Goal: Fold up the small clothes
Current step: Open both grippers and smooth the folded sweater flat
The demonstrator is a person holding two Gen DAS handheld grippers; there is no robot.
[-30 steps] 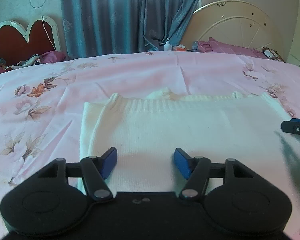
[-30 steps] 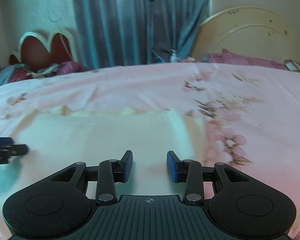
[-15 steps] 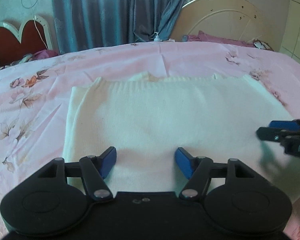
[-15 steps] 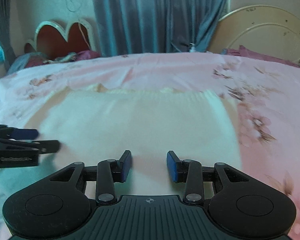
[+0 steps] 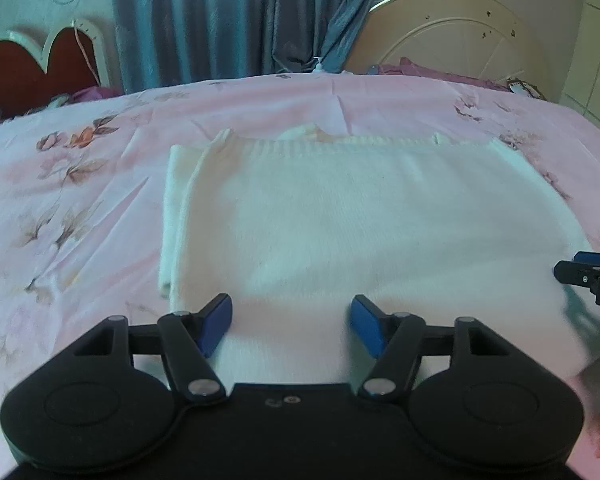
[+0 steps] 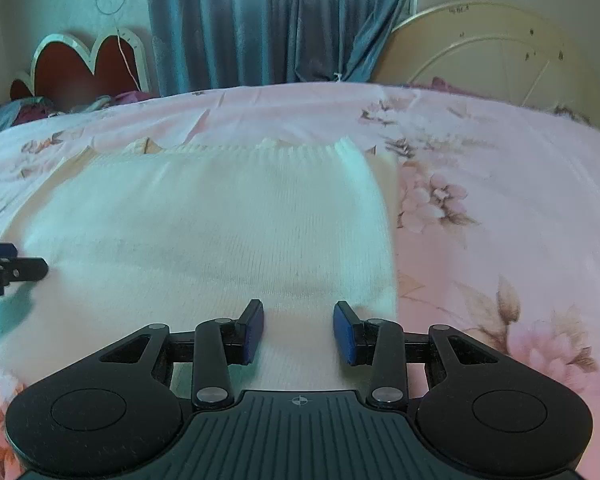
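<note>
Pink floral bedsheet (image 5: 100,208) w/ folded white knit (image 5: 360,220), near edge hidden, maybe sweater; both claws released.

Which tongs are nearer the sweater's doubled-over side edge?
Left. The left tongs hang over the sweater just inside that doubled edge. The right tongs hang near the opposite side.

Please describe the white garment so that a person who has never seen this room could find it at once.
Look at the wide bed with the pink flowered sheet. In the middle of it, just ahead of both tools, lies the sweater, flat and partly folded. It is the only plain cream-white knit there, with a ribbed band along its far edge.
</note>
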